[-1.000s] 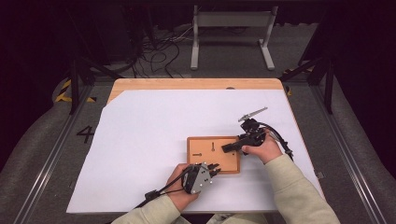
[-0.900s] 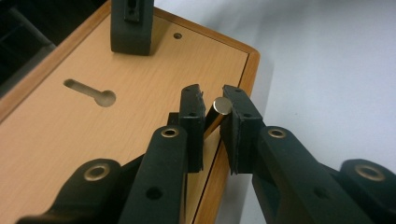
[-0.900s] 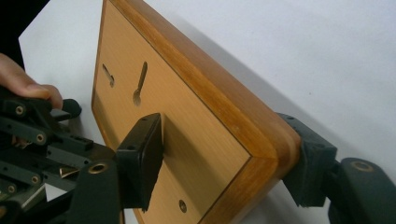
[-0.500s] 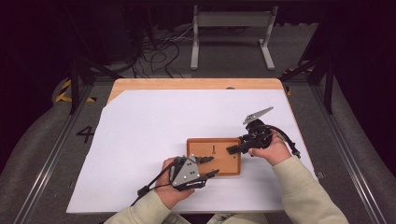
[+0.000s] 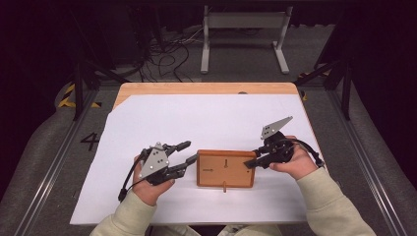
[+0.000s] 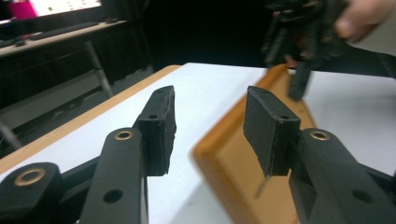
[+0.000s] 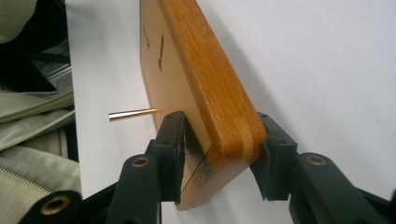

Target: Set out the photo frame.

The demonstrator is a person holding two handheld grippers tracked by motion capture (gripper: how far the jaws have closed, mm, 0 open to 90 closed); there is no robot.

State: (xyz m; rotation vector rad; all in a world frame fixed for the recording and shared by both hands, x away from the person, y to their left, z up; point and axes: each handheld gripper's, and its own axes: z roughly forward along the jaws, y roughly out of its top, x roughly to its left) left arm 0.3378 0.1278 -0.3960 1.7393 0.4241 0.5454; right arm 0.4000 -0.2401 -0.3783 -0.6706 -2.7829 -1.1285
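While right gripper (image 5: 252, 162) clamps wooden board (image 5: 225, 168) | left gripper (image 5: 189, 153) agape beside | white sheet (image 5: 206, 123) beneath.

- One wooden board (image 5: 225, 168) is counted on the worktop (image 5: 206, 89).
- One thin metal pin (image 7: 132, 114) is seen projecting from the board's edge.
- One white sheet (image 5: 206, 118) is spread over the worktop.
- Two claws are counted: left claw (image 5: 188, 152), right claw (image 5: 248, 163).
- Two hands are seen, one behind each claw.
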